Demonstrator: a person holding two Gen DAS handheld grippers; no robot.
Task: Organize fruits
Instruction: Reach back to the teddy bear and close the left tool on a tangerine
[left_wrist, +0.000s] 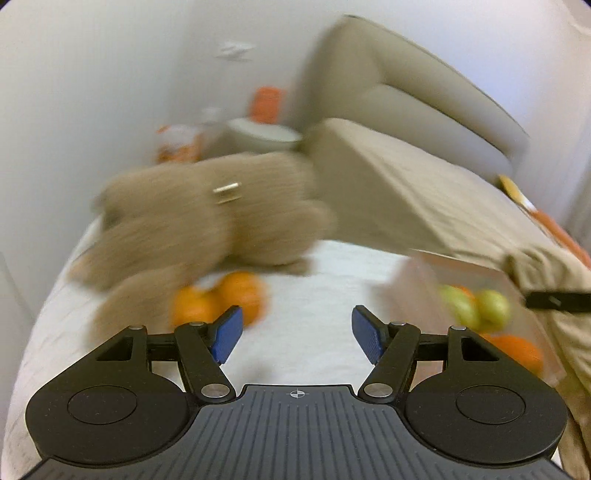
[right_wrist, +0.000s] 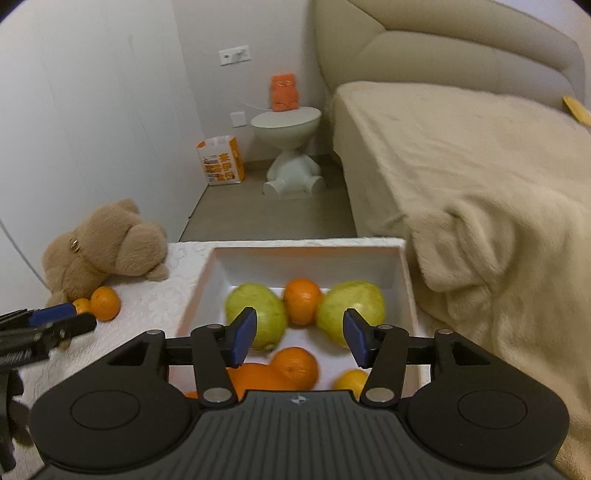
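The left gripper (left_wrist: 297, 338) is held low over the white-covered desk (left_wrist: 314, 295), its blue-padded jaws spread wide with nothing between them. Its view is smeared with blur. Just past its left pad lie two oranges (left_wrist: 221, 299) side by side on the cloth, pressed up against a brown teddy bear (left_wrist: 207, 225) that sprawls across the far left of the desk and crowds them from behind. Off to its right sits the white box (left_wrist: 461, 264), hazy in this view, with green and orange fruit inside.

The right gripper (right_wrist: 299, 338) hangs directly above that white box (right_wrist: 404, 280), tipped down into it, jaws likewise wide apart and holding nothing. Below and between its pads the box holds two green fruits (right_wrist: 258, 306), one to each side, with an orange (right_wrist: 302, 299) wedged between them at the back. Nearer the gripper lie more oranges (right_wrist: 295, 367) and a small yellow fruit (right_wrist: 349, 382), partly hidden by the gripper's linkage.

From the right wrist view the left gripper shows at the left edge, close beside the two loose oranges by the bear.

A bed with a cream blanket (right_wrist: 480, 229) crowds the box's right side, the blanket drooping near its wall. On the floor beyond stand a white figure-shaped side table (right_wrist: 288, 147) carrying an orange toy (right_wrist: 283, 92), and a printed paper bag (right_wrist: 220, 158) by the wall.
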